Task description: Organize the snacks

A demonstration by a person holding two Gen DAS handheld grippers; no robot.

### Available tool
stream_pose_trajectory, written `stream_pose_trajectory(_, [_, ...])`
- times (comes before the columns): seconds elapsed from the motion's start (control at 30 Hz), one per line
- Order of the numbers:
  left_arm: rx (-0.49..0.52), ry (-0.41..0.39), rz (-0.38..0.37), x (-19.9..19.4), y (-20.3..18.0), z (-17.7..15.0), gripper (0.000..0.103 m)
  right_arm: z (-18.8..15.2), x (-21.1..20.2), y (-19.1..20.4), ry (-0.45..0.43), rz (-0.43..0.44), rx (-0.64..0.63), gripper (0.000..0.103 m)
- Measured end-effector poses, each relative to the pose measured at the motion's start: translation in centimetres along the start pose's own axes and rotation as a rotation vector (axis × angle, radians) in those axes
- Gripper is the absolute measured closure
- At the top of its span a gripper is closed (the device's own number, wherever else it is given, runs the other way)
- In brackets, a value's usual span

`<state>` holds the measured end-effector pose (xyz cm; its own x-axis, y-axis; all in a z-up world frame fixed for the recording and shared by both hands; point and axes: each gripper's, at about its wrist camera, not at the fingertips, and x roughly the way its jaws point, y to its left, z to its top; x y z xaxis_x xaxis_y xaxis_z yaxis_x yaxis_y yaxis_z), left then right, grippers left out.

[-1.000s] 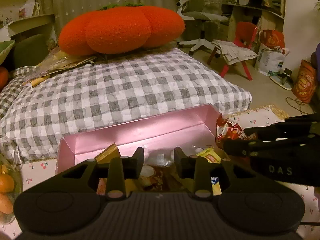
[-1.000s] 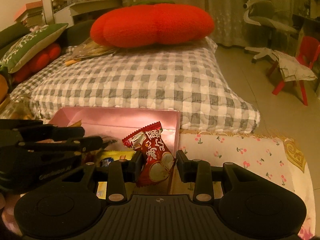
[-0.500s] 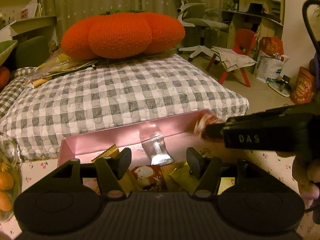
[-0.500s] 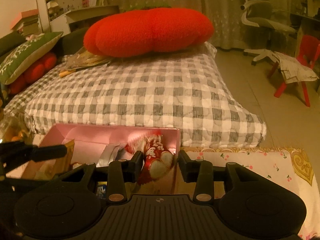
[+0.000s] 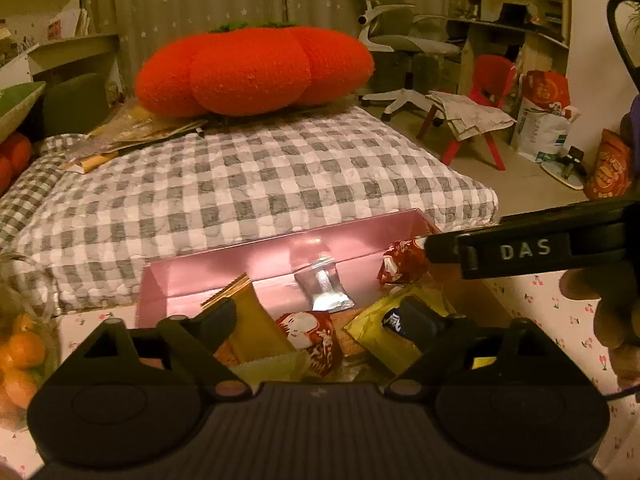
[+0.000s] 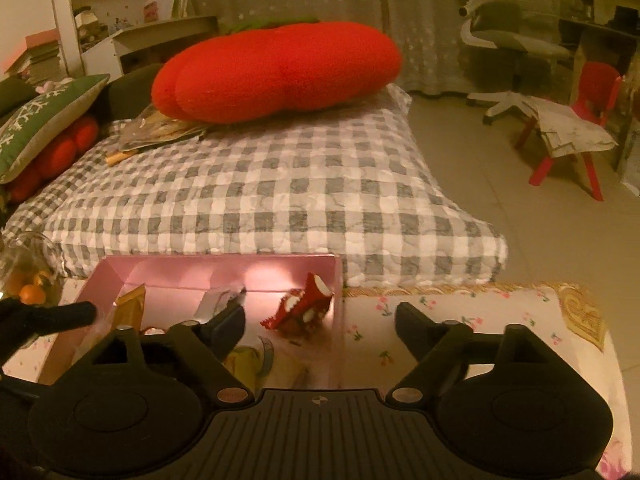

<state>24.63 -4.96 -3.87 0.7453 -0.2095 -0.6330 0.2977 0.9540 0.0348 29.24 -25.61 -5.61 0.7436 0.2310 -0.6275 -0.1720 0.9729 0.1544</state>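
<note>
the red snack packet (image 6: pixel 301 309) is seen inside the pink box (image 6: pixel 160 276), at its right wall, just ahead-left of the spread, empty right claw (image 6: pixel 320 326); the left claw (image 5: pixel 320 326) is spread too.

One pink box (image 5: pixel 280 248) is seen on the cherry-print cloth, and six snack packets can be counted in it: two red packets (image 5: pixel 400 266) (image 5: pixel 316 340), one silver packet (image 5: pixel 326 286), one tan wafer packet (image 5: pixel 248 316), one yellow packet with a dark label (image 5: pixel 396 332) and one pale yellow packet (image 5: pixel 272 368) at the near edge. In the right wrist view only one red packet (image 6: pixel 304 312) is shown clearly. Two grippers are present, the left gripper (image 5: pixel 320 320) and the right gripper (image 6: pixel 320 320). One checked cushion (image 5: pixel 240 184), one red tomato-shaped pillow (image 5: pixel 252 72), one office chair (image 5: pixel 396 32) and one red child's chair (image 5: pixel 488 84) are counted. Oranges (image 5: pixel 24 352) are seen at the left edge; their number cannot be told.
</note>
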Motion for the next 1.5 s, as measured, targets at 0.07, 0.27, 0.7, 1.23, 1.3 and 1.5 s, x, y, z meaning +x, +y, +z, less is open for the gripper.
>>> stream_pose_trajectory(0.07, [0.0, -0.004, 0.005, -0.6, 0.0, -0.1, 0.005, -0.3, -0.8, -0.1, 0.003, -0.005, 0.003, 0.014])
stream_pose_trajectory(0.27, [-0.014, 0.027, -0.001, -2.5, 0.0, -1.1, 0.001, -1.4, -2.9, 0.3, 0.022, -0.015, -0.024, 0.014])
stream_pose_trajectory(0.7, [-0.06, 0.082, 0.009, -6.7, -0.1, -4.5, 0.0, -4.8, -8.2, 2.4, 0.054, -0.016, -0.089, 0.013])
stream_pose_trajectory(1.23, [-0.135, 0.167, 0.105, -11.0, 0.1, -7.2, 0.0, -8.0, -13.6, 5.0, 0.08, -0.074, -0.116, 0.013])
stream_pose_trajectory(1.3, [-0.137, 0.185, 0.138, -11.8, 0.0, -7.3, 0.0, -8.2, -14.3, 5.4, 0.086, -0.093, -0.11, 0.013])
stream_pose_trajectory(1.5, [-0.098, 0.176, 0.265, -14.6, -1.1, -7.3, 0.0, -9.0, -16.8, 6.3, 0.11, -0.081, -0.093, 0.013])
